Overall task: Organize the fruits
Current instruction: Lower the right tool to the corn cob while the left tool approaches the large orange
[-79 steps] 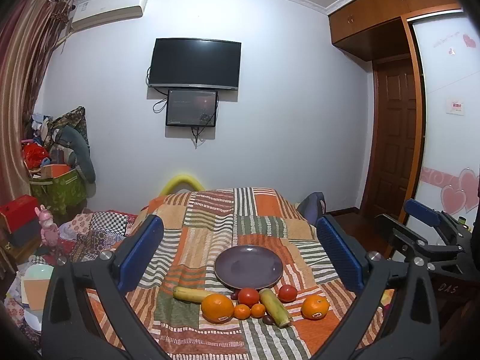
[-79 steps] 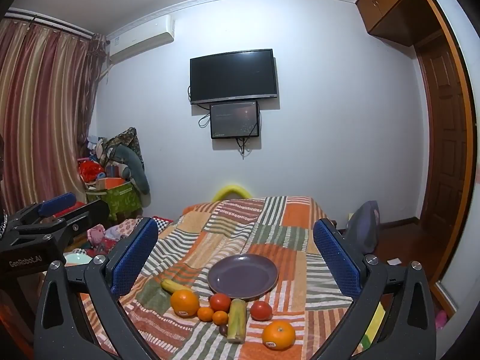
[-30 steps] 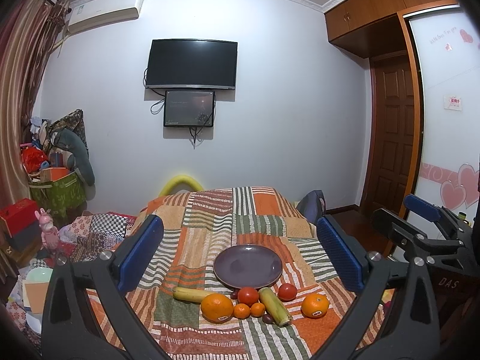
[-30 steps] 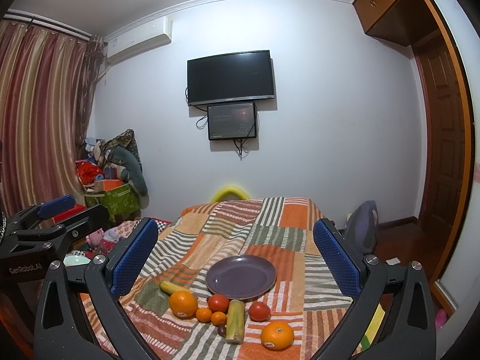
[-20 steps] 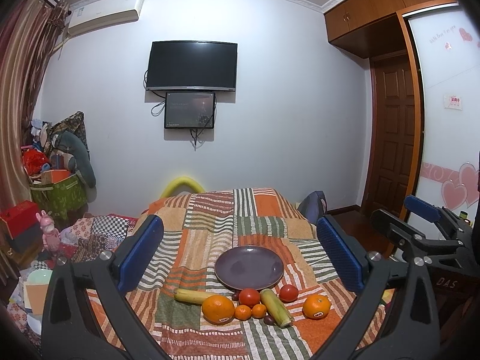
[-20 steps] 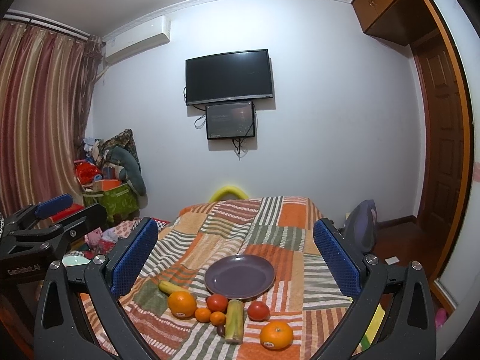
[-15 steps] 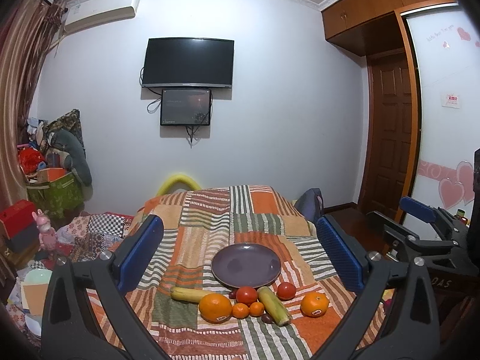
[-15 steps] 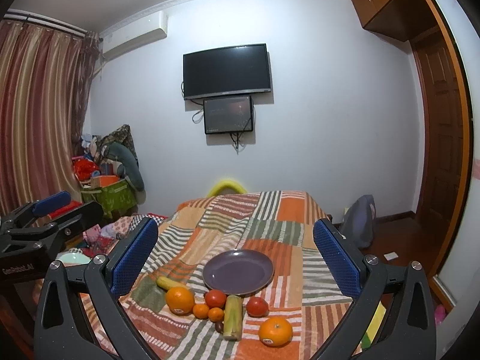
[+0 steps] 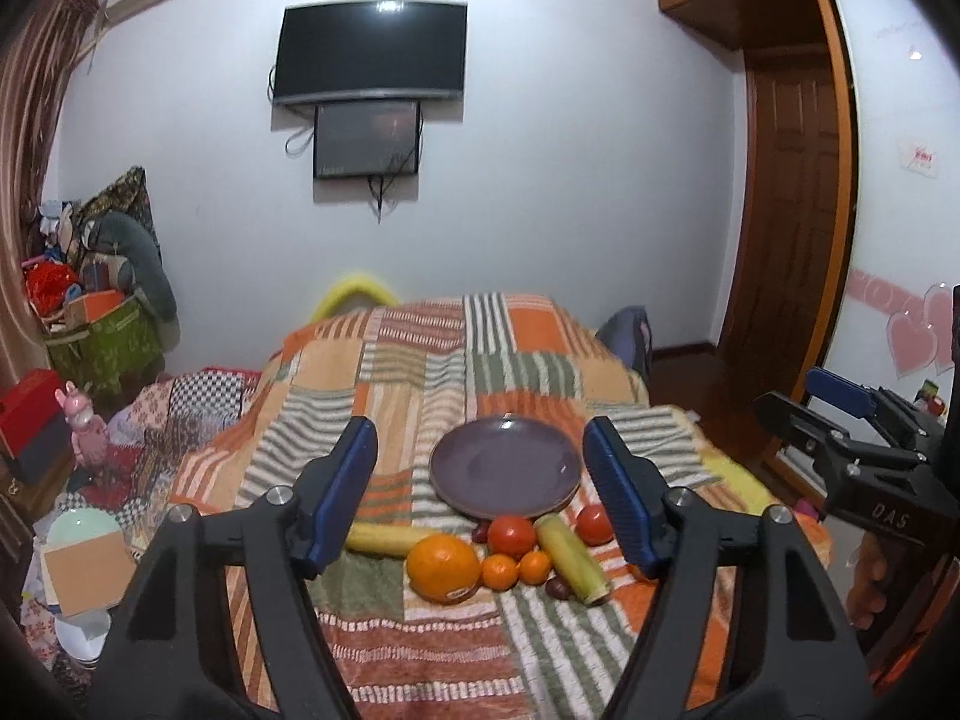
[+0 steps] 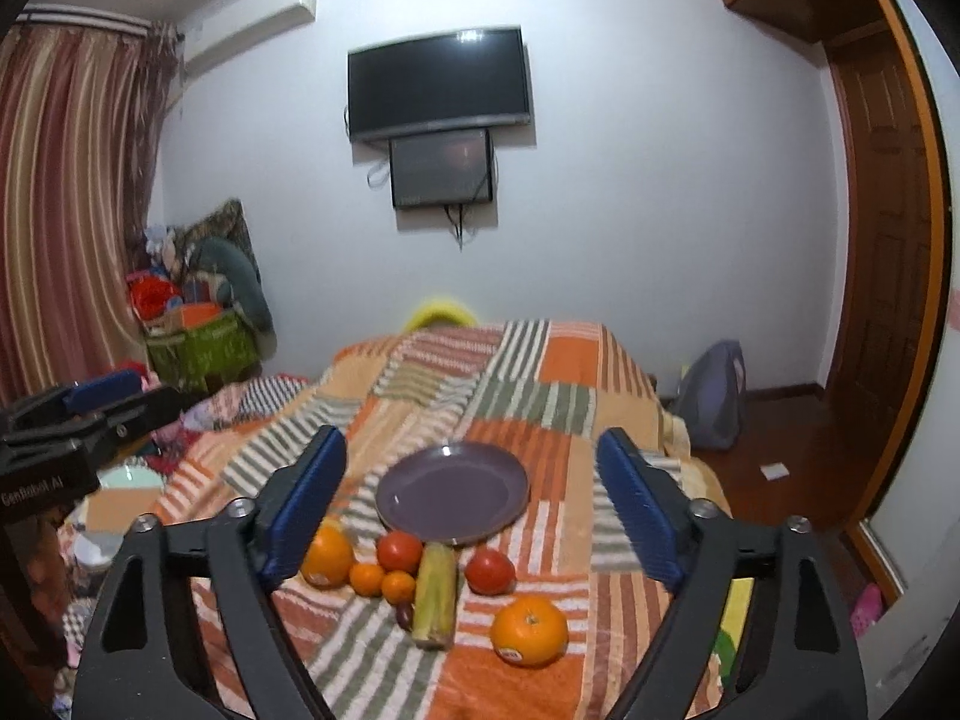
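Both grippers hang above the near end of the bed, each with its blue-padded jaws spread wide and holding nothing: the left gripper (image 9: pixel 480 492) frames the plate and fruit from the left side, and the right gripper (image 10: pixel 471 504) frames them from the right.

Largest in view is the bed (image 9: pixel 420 360), covered by a patchwork blanket (image 10: pixel 540 372) of orange, green and white stripes. On the far wall hangs a black television (image 9: pixel 369 51) with a smaller dark screen (image 9: pixel 366 141) just under it. A wooden door (image 10: pixel 882 276) stands at the right, and striped curtains (image 10: pixel 66 210) at the left.

On the blanket lies a round purple plate (image 9: pixel 474 468), bare. The fruit sits in a cluster just in front of it, nearer the cameras. A large orange (image 9: pixel 444 561) lies at the left of the cluster, with a banana (image 9: pixel 384 539) just beyond it. A second large orange (image 10: pixel 529 630) lies apart at the right front. A corn cob (image 10: pixel 437 594) points away from the plate's near rim. Two tomatoes flank it: one tomato (image 10: pixel 399 551) on the left, another tomato (image 10: pixel 490 571) on the right. Two small tangerines (image 10: pixel 382 582) sit side by side, touching, between the left orange and the corn. A small dark fruit (image 10: pixel 405 615), too small to name, rests against the corn's near end.
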`<state>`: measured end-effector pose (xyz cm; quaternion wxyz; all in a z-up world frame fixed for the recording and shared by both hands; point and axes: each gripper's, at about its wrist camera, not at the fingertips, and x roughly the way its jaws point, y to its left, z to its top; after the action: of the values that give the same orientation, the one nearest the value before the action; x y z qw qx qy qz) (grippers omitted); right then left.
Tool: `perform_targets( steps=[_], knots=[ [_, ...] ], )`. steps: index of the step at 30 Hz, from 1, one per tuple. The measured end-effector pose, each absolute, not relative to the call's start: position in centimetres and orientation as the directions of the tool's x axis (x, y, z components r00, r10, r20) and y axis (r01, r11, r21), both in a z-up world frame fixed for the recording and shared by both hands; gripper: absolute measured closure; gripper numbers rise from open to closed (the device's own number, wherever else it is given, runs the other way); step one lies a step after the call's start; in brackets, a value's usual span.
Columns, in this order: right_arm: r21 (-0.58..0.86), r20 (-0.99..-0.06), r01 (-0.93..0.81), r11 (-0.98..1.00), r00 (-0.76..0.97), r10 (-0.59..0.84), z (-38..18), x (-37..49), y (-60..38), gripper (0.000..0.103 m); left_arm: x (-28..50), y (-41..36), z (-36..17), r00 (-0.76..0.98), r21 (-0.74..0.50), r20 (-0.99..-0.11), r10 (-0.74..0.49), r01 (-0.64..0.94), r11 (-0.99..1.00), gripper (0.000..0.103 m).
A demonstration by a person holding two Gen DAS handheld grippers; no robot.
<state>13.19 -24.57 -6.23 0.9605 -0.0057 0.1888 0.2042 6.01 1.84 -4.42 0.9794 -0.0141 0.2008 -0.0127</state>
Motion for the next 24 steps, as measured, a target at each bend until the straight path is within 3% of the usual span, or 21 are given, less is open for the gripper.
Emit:
perform_targets(
  steps=[6, 22, 24],
  knots=[
    [0.102, -0.487, -0.431, 0.897, 0.764, 0.423, -9.0, 15.6, -24.1, 0.049, 9.1, 3.6, -7.4, 0.876, -0.012, -0.483, 0.006, -0.013, 1.000, 0.031],
    [0.140, -0.696, -0.467, 0.873, 0.581, 0.422, -15.2, 20.2, -20.9, 0.051, 16.0, 6.1, -16.7, 0.708, -0.023, -0.706, -0.025, 0.013, 1.000, 0.028],
    [0.162, -0.708, -0.469, 0.868, 0.557, 0.433, -16.0, 20.7, -20.6, 0.056, 16.6, 5.9, -17.8, 0.686, -0.027, -0.726, -0.040, 0.029, 0.999, 0.028]
  ],
)
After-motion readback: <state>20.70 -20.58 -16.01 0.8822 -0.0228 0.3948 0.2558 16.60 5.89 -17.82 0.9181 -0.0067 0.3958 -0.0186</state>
